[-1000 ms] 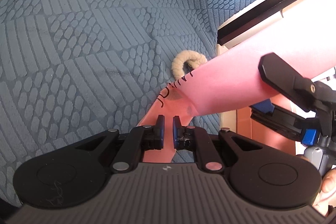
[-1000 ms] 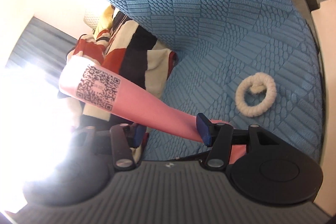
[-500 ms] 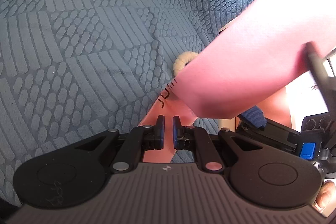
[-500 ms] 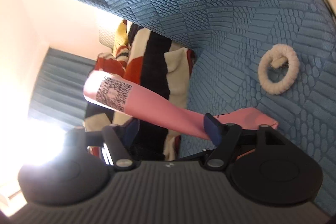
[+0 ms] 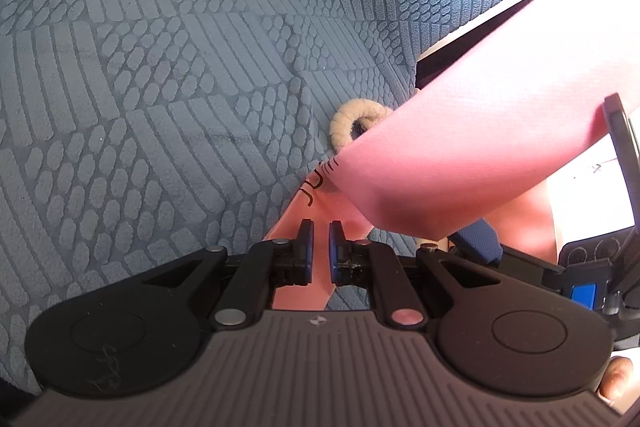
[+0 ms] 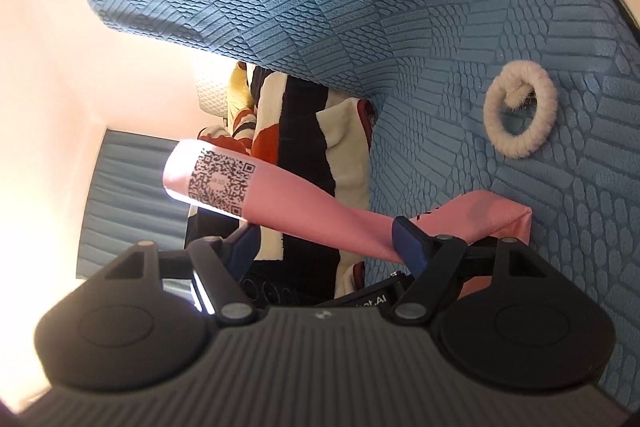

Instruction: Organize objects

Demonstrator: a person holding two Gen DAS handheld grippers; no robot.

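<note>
A pink paper bag [image 5: 480, 131] with black lettering and a QR code lies partly lifted above the blue textured bedspread [image 5: 180, 67]. My left gripper [image 5: 318, 251] is shut on the bag's lower edge. My right gripper [image 6: 324, 243] stands wide open, with the bag's upper flap [image 6: 304, 203] running between its fingers and resting against the right pad [image 6: 408, 243]. The right gripper's black body shows at the right edge of the left wrist view [image 5: 592, 279]. A cream fuzzy hair tie [image 6: 520, 109] lies on the bedspread just beyond the bag; it also shows in the left wrist view [image 5: 360, 119].
A striped black, red and cream blanket [image 6: 304, 147] lies at the bed's far side. A dark bed-frame edge [image 5: 480, 23] and a pale surface border the bedspread on the right. A pale wall and a pleated blue curtain [image 6: 132, 187] stand beyond.
The right gripper has swung and lifted the bag's flap upward and across, so the pink flap now fills more of the left wrist view. The left gripper has stayed shut on the bag's edge.
</note>
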